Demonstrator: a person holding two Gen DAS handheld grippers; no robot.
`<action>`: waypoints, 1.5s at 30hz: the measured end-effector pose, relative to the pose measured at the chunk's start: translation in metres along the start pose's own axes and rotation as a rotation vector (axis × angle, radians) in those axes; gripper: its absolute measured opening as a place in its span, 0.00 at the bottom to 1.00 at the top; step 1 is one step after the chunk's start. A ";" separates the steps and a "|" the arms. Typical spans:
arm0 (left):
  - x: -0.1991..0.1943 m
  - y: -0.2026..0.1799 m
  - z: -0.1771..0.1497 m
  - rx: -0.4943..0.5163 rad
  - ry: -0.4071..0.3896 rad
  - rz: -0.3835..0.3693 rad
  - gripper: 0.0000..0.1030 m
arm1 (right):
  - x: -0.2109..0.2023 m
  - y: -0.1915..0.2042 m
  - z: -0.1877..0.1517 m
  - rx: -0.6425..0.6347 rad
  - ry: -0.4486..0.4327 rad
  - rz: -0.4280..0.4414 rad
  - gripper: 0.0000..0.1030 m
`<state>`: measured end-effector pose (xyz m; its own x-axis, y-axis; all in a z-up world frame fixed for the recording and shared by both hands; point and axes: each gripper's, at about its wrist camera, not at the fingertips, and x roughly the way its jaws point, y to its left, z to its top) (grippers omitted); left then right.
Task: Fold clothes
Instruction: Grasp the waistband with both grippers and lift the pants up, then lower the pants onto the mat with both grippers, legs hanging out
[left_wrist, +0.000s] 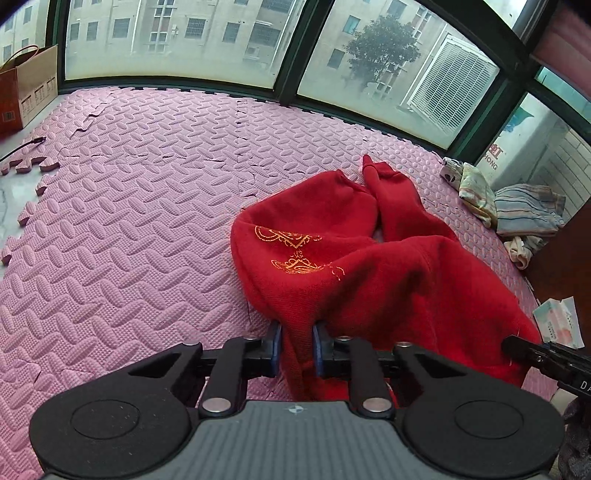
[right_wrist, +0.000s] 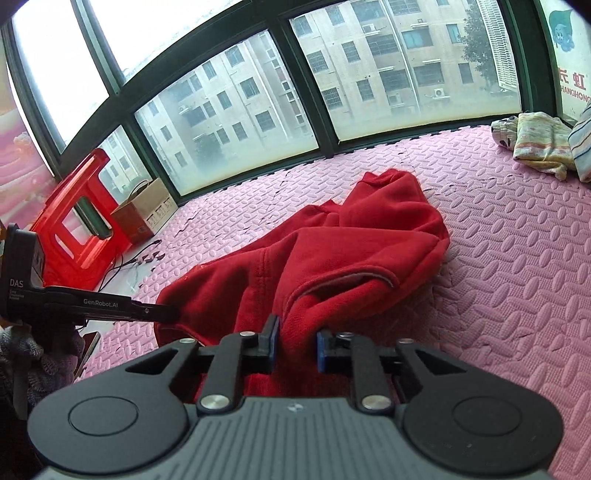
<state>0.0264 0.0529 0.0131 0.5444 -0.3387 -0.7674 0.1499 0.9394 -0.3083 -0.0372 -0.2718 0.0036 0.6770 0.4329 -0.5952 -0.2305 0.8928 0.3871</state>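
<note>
While both claws are gripping its near edge, the red hoodie (left_wrist: 369, 258) is lying on the pink mat (left_wrist: 129, 221), its long axis running away from the claws toward the window (left_wrist: 170, 37). Its two cuffed sleeves are pointing at the window, lying side by side at the hoodie's far end. A gold print (left_wrist: 295, 251) is showing on the hoodie's left part. The left claw (left_wrist: 297, 349) is clamping a bunched fold of the hoodie's near left edge between its blue pads (left_wrist: 275, 347), reaching level and forward. The right claw (right_wrist: 297, 349) is pinching the hoodie's near right edge the same way, just beside the hood opening (right_wrist: 351, 284). Folded clothes (left_wrist: 517, 214) are sitting on the mat well right of the hoodie, and a red stool (right_wrist: 77, 229) is standing well left of it.
</note>
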 end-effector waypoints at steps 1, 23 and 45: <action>-0.003 0.002 -0.004 0.004 0.007 -0.001 0.17 | -0.001 0.001 -0.004 -0.005 0.015 0.001 0.17; -0.038 0.013 -0.009 0.129 0.032 -0.011 0.48 | -0.032 -0.005 0.005 -0.083 0.112 -0.009 0.44; 0.098 0.003 0.125 0.110 -0.001 0.140 0.49 | 0.089 -0.071 0.123 -0.125 0.095 -0.160 0.44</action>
<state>0.1839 0.0292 0.0070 0.5670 -0.2043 -0.7980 0.1618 0.9775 -0.1352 0.1251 -0.3121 0.0099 0.6445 0.2886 -0.7080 -0.2141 0.9571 0.1952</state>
